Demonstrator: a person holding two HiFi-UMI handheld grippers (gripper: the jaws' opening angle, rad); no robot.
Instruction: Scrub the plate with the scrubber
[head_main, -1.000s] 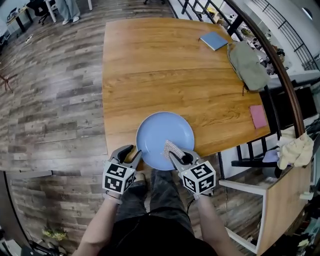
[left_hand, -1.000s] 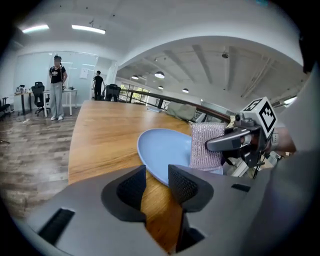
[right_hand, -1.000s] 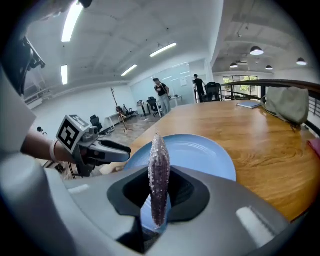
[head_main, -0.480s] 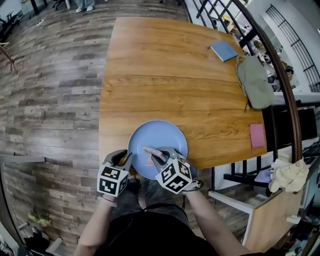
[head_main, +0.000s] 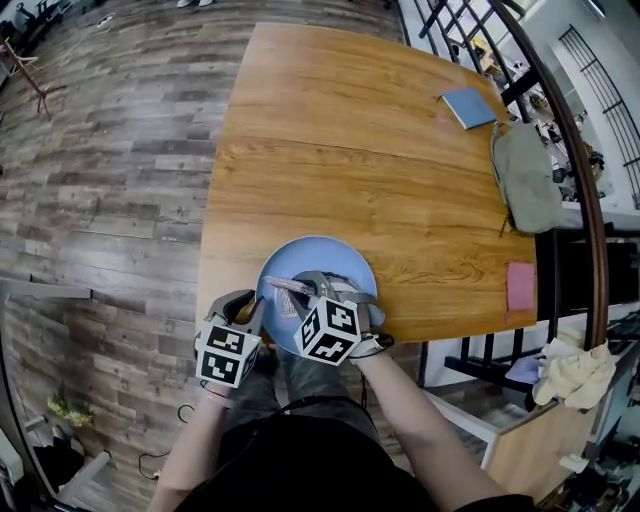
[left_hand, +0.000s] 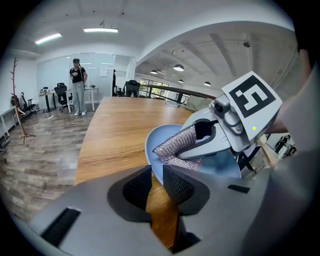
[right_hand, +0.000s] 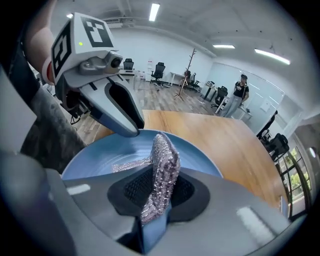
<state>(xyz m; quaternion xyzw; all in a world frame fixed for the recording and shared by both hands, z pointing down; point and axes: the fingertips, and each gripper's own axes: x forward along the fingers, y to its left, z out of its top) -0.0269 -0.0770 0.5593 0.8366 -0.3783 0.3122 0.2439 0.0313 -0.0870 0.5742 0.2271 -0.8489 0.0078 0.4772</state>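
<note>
A blue plate (head_main: 338, 262) sits at the wooden table's near edge. My left gripper (head_main: 257, 308) is at the plate's left rim (left_hand: 150, 152). Its jaws are closing, and the rim is pinched between the tips of the left gripper (left_hand: 156, 172). My right gripper (head_main: 300, 290) reaches over the plate from the near side. It is shut on a silvery mesh scrubber (head_main: 284, 293), which stands up between the pads of the right gripper (right_hand: 159, 192). The scrubber's free end (right_hand: 127, 164) lies on the plate's face (right_hand: 95, 152). The scrubber (left_hand: 177, 145) hangs over the plate's left half.
A blue notebook (head_main: 470, 107), a green bag (head_main: 525, 175) and a pink pad (head_main: 519, 287) lie along the table's right side. A black railing (head_main: 560, 120) runs beyond them. A person (left_hand: 77, 85) stands far off on the wood floor. My legs are under the table's near edge.
My right gripper has carried the scrubber leftward across the plate, from its near-right part to its left half. The left gripper's jaws have narrowed onto the plate's left rim.
</note>
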